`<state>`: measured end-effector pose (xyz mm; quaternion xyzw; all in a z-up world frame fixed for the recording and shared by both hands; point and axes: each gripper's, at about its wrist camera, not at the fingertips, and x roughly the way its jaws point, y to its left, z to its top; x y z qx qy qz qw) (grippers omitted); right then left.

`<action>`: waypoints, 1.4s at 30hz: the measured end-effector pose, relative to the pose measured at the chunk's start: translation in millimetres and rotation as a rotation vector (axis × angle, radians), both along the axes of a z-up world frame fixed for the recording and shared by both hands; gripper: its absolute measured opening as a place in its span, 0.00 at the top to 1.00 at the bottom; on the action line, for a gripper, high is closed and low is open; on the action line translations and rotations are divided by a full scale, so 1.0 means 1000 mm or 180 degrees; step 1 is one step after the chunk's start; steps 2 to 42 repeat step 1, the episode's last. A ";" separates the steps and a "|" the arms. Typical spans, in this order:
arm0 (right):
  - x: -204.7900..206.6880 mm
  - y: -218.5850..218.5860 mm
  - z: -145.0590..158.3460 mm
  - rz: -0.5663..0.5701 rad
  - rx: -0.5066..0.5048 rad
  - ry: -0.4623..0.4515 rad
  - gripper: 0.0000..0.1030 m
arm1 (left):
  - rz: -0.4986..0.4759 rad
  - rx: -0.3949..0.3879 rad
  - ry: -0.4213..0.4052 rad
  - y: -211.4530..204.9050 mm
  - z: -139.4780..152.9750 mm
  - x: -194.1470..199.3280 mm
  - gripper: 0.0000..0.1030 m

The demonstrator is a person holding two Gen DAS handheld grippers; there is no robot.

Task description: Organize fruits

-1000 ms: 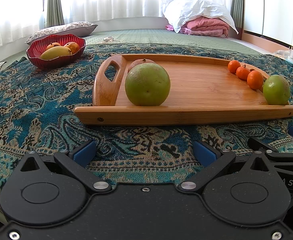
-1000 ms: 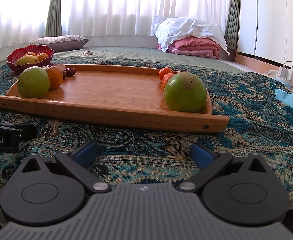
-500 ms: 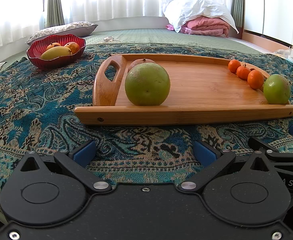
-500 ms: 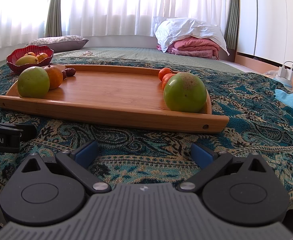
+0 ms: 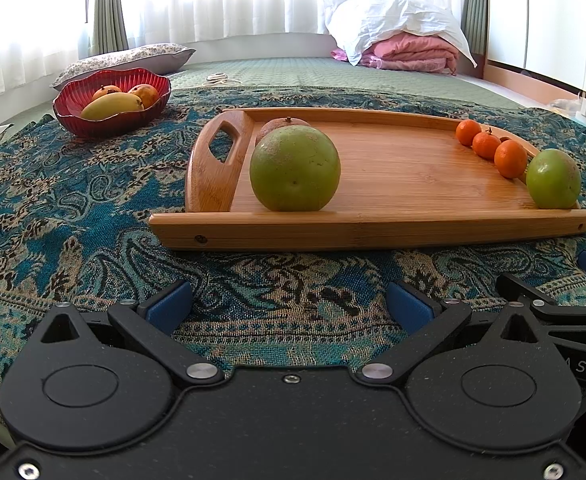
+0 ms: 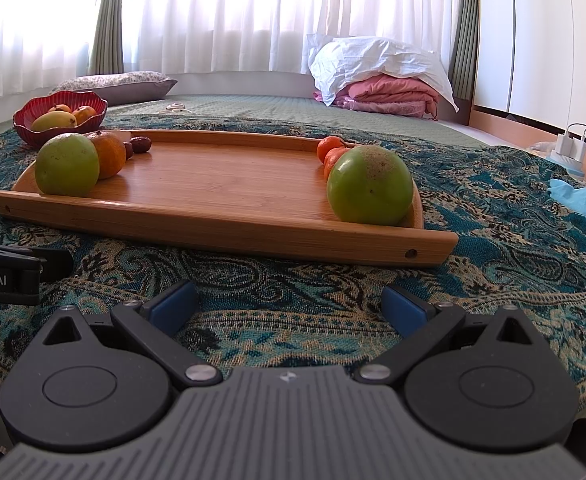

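Nearest in each wrist view are the blue-padded jaws, set wide apart with nothing between them. The left gripper [image 5: 289, 304] and the right gripper [image 6: 289, 306] both hover low over the patterned teal blanket [image 5: 73, 208], just short of the near rail of the wooden tray [image 5: 393, 184].

Straight ahead of the left jaws, a large green fruit [image 5: 295, 168] sits on the tray beside the cut-out handle [image 5: 219, 160]. Directly behind it and partly hidden is an orange [image 6: 109, 154], and the right wrist view shows two small dark red fruits [image 6: 139, 145] just beyond that.

Ahead of the right jaws and a little to their right, a second green fruit [image 6: 369, 184] rests in the tray's near right corner, against the curved end rail. Behind it three small mandarins [image 5: 489, 146] stand in a row along that rail, each close to the next; from the right wrist the green fruit hides most of them.

The middle of the tray is bare wood.

Farther off, to the left of both pairs of jaws, a red scalloped bowl [image 5: 149, 102] stands on the blanket apart from the tray, holding a yellow mango [image 5: 111, 105] and two orange-red fruits behind it.

Beyond the blanket lie a grey patterned pillow [image 5: 133, 58] and folded pink bedding [image 5: 413, 54] under a white pillow, before white curtains.
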<state>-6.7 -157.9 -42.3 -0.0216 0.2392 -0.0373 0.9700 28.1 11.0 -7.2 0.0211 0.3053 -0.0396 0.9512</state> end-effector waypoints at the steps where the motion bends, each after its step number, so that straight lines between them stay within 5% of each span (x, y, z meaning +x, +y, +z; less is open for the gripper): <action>1: 0.000 0.001 0.000 0.0000 -0.0001 0.0000 0.00 | 0.0001 0.0001 0.0001 0.000 0.000 0.000 0.00; 42: 0.000 0.001 0.000 0.0000 -0.0001 0.0000 0.00 | 0.0001 0.0001 0.0001 0.000 0.000 0.000 0.00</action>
